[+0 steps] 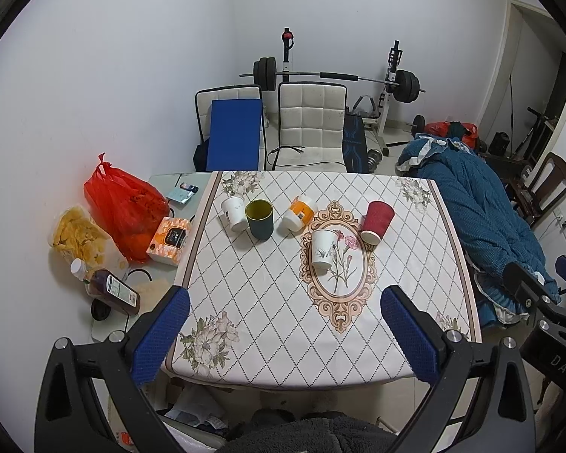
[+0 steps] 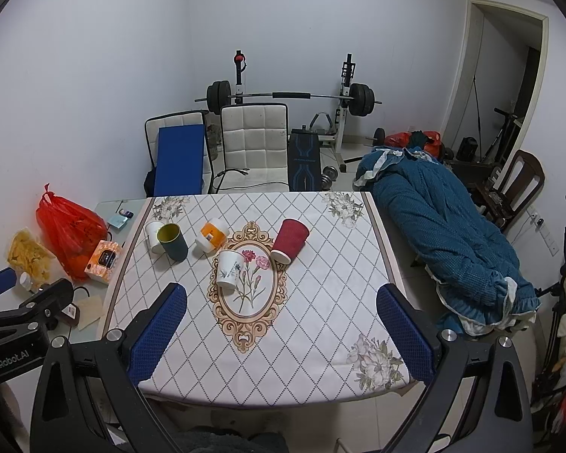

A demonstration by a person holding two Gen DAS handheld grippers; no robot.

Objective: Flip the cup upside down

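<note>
I hold both grippers back over the near edge of the table (image 1: 358, 370); left gripper (image 1: 283, 336) and right gripper (image 2: 281, 334) both have fingers spread wide, nothing between them; five cups cluster mid-frame, well apart from me. The green cup (image 1: 259, 219) stands mouth up, left of centre, touching or nearly touching the white cup (image 1: 233, 213) beside it; that one I judge my target. The risk: my wide fingers nudge that neighbour or the orange cup (image 1: 300, 214), or slip mid-turn and send the cup rolling.
</note>
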